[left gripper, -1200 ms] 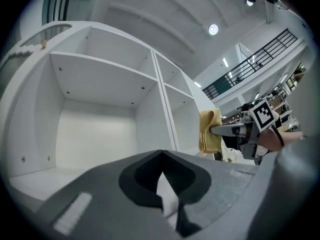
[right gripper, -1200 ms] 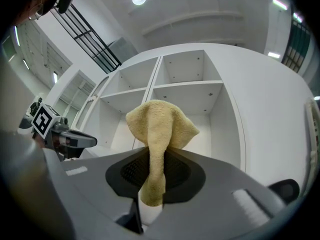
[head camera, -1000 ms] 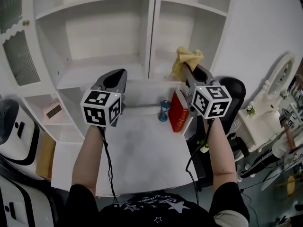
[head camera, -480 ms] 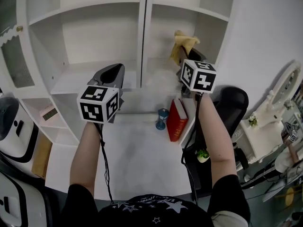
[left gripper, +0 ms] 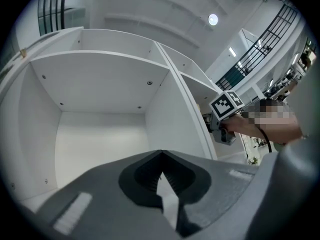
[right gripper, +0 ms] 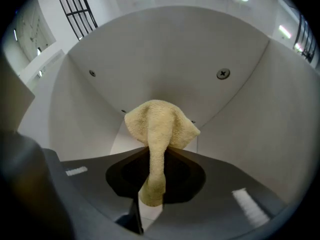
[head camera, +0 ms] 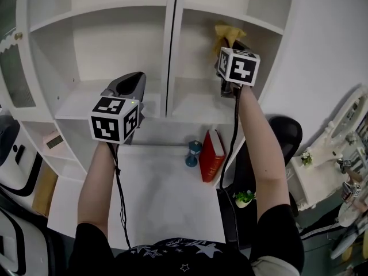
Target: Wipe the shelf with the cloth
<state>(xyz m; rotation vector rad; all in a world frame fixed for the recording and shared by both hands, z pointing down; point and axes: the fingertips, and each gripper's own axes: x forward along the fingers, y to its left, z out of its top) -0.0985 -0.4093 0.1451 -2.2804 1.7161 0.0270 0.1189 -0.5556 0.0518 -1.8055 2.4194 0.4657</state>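
**Cloth goes up into the upper right bay**

The white shelf (head camera: 98,17) fills the top of the head view, split by a central upright into left and right bays. Below it the tabletop (head camera: 167,200) stretches toward the bottom of the frame.

Here's the change: over the last second the right gripper (head camera: 229,46) has climbed from the level of the lower ledge into the bay at upper right, arm stretched high. The left gripper (head camera: 132,79) has barely shifted. It sits left of centre at the mouth of the left bay, its jaws closed tip to tip on nothing.

The red book (head camera: 211,154) leans at the tabletop's right edge, with a small blue hourglass-shaped piece (head camera: 191,153) just beside it.

And the cloth (right gripper: 160,124): yellow terry, clamped between the right jaws, its bunched end poking past the tips toward the bay's back corner. Whether it touches a surface yet, I can't tell. My read is that the carry is done and the wiping stroke is next, though that bunched end may need to flatten out to cover much.
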